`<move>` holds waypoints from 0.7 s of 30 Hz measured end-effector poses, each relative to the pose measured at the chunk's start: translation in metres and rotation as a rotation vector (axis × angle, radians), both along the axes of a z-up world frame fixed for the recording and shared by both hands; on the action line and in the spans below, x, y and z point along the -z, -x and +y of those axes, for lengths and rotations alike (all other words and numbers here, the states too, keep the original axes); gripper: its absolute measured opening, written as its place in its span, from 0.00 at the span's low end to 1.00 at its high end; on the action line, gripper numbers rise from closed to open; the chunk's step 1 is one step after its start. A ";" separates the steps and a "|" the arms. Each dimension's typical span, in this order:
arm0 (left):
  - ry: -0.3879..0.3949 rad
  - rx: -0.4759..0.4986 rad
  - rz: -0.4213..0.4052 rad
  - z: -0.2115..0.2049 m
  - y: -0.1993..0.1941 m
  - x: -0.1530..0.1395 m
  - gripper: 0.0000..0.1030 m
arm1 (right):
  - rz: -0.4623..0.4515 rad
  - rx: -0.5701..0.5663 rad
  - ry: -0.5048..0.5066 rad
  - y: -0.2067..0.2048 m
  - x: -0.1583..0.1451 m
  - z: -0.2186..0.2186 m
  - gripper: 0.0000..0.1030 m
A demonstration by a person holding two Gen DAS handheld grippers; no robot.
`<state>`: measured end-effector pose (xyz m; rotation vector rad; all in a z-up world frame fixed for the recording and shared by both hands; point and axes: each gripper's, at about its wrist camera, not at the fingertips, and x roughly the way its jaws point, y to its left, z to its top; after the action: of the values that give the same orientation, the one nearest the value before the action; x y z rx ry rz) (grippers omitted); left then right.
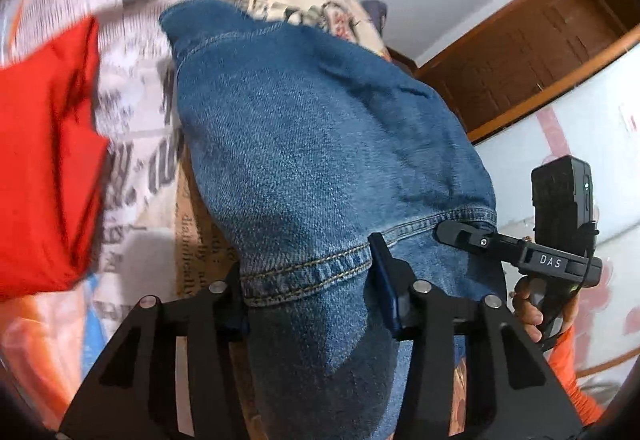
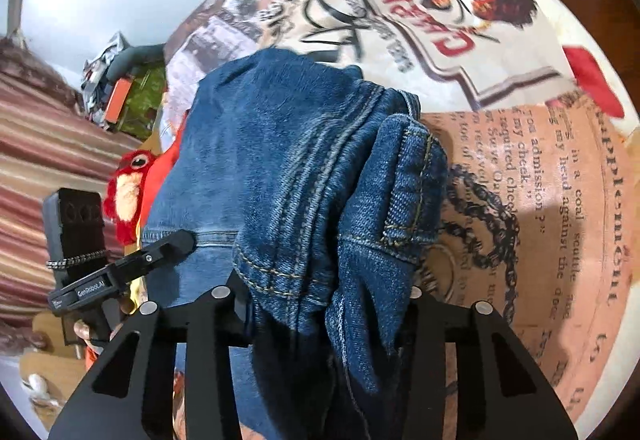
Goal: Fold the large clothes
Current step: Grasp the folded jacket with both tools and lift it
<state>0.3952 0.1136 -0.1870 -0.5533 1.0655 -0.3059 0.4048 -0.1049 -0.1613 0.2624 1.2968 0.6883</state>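
A pair of blue denim jeans hangs in the air between both grippers, above a bed with a newspaper-print sheet. My left gripper is shut on the jeans' hem, with cloth bunched between its fingers. The other gripper shows at the right of this view, also pinching the hem. In the right wrist view my right gripper is shut on a thick fold of the jeans. The left gripper shows at the left there, holding the same edge.
A red cloth lies on the bed at the left. A red plush toy and clutter sit beside the bed. The printed sheet spreads to the right. A brown wooden door stands behind.
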 end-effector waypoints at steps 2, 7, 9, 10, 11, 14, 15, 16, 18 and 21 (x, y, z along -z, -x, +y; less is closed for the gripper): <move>-0.006 -0.002 -0.036 0.005 0.007 -0.019 0.45 | -0.037 -0.013 0.001 0.007 -0.014 0.009 0.36; -0.012 -0.033 -0.148 0.038 0.032 -0.069 0.45 | -0.110 -0.036 -0.061 0.013 -0.054 0.028 0.36; -0.017 -0.061 -0.196 0.058 0.042 -0.092 0.44 | -0.142 -0.049 -0.080 0.015 -0.069 0.042 0.36; -0.017 -0.074 -0.213 0.068 0.046 -0.102 0.44 | -0.161 -0.058 -0.088 0.016 -0.076 0.051 0.36; -0.018 -0.086 -0.228 0.077 0.050 -0.108 0.44 | -0.178 -0.069 -0.098 0.017 -0.082 0.061 0.36; -0.024 -0.132 -0.271 0.110 0.064 -0.125 0.43 | -0.209 -0.096 -0.127 0.018 -0.093 0.087 0.36; -0.028 -0.143 -0.283 0.120 0.068 -0.128 0.43 | -0.218 -0.106 -0.135 0.019 -0.095 0.094 0.36; -0.038 -0.156 -0.299 0.131 0.072 -0.132 0.43 | -0.227 -0.117 -0.147 0.018 -0.096 0.105 0.36; -0.050 -0.181 -0.309 0.148 0.077 -0.131 0.42 | -0.235 -0.140 -0.164 0.018 -0.097 0.125 0.36; -0.062 -0.226 -0.300 0.179 0.083 -0.129 0.42 | -0.227 -0.173 -0.170 0.011 -0.092 0.161 0.36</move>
<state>0.3126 0.2925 -0.0576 -0.5467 0.7135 -0.1504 0.3933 0.0559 -0.0697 0.2047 1.0525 0.9499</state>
